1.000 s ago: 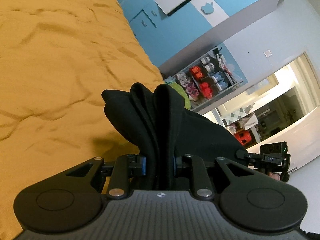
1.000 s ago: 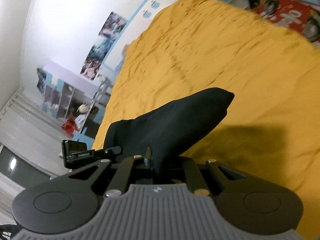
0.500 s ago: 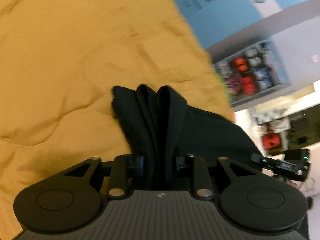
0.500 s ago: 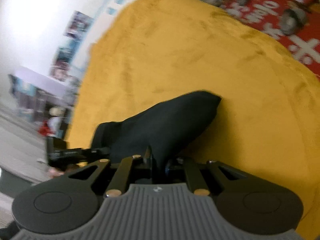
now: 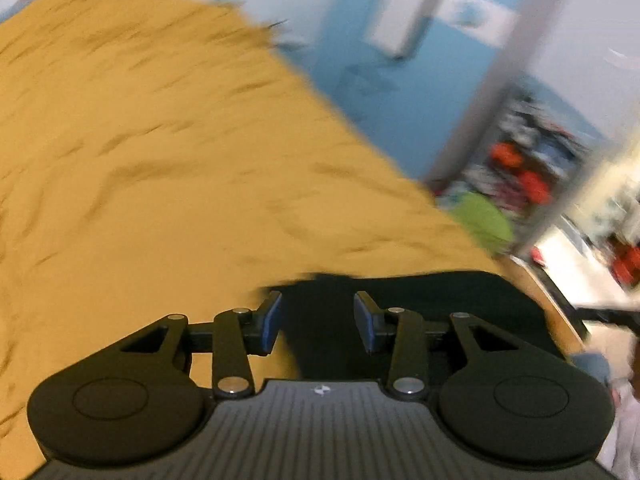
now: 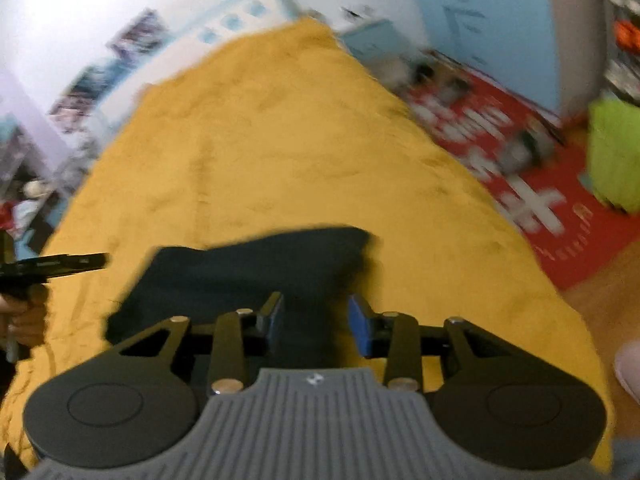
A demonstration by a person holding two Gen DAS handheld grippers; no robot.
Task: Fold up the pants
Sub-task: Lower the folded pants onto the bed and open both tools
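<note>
The black pants (image 5: 432, 300) lie folded flat on the yellow bedspread (image 5: 160, 160) near its front edge. They also show in the right wrist view (image 6: 256, 276). My left gripper (image 5: 318, 322) is open, with its jaws spread over the near edge of the pants and holding nothing. My right gripper (image 6: 316, 324) is open too, just above the near edge of the pants. The left gripper's tip (image 6: 56, 266) shows at the left of the right wrist view. Both views are motion-blurred.
The yellow bedspread (image 6: 280, 140) stretches far ahead. A red printed mat (image 6: 532, 184) and a green object (image 6: 616, 152) lie on the floor to the right. Blue cabinets (image 5: 360, 68) and a shelf of shoes (image 5: 528, 160) stand beyond the bed.
Both grippers have opened and let go of the pants. The pants, held up bunched before, now lie flat on the bed. Both cameras have swung and tilted.
</note>
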